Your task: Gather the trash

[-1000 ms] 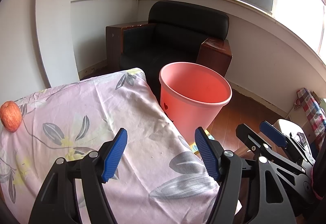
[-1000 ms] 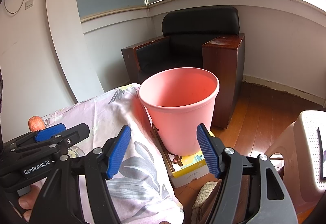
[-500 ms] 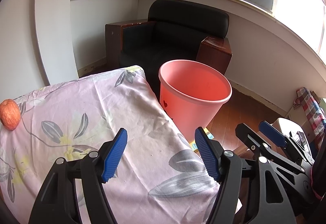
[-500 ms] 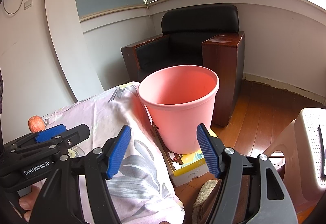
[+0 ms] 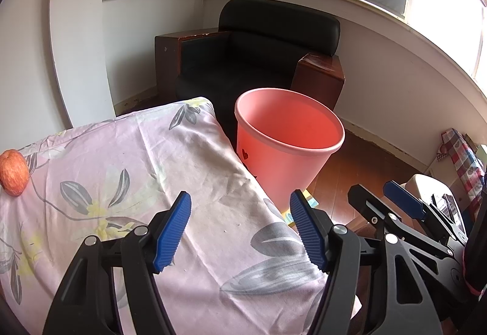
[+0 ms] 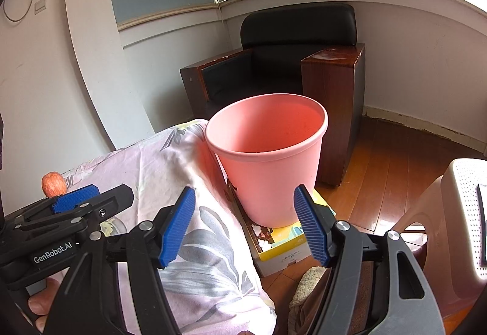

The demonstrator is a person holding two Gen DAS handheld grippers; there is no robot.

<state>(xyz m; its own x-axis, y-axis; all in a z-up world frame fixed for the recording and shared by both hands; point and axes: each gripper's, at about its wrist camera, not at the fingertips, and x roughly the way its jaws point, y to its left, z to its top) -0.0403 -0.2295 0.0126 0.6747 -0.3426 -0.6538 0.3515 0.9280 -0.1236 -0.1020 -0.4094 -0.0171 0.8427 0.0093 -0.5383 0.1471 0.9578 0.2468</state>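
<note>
A pink plastic bin [image 5: 289,149] stands upright beside the right edge of a table covered with a pink floral cloth [image 5: 121,183]; in the right wrist view the bin [image 6: 268,158] rests on a yellow and white box [image 6: 280,243]. My left gripper [image 5: 240,228] is open and empty above the cloth's near right corner. My right gripper [image 6: 245,225] is open and empty, in front of the bin. A red apple [image 5: 12,172] lies at the cloth's far left, also in the right wrist view [image 6: 54,183]. No trash shows on the cloth.
A black armchair with brown wooden sides [image 5: 258,61] stands behind the bin in the corner. A pale plastic stool [image 6: 456,228] stands on the wooden floor at the right. A checked cloth [image 5: 462,164] hangs at the far right.
Both views have shifted only slightly; the bin sits a little lower and nearer in the left wrist view. Both grippers stay open and empty.
</note>
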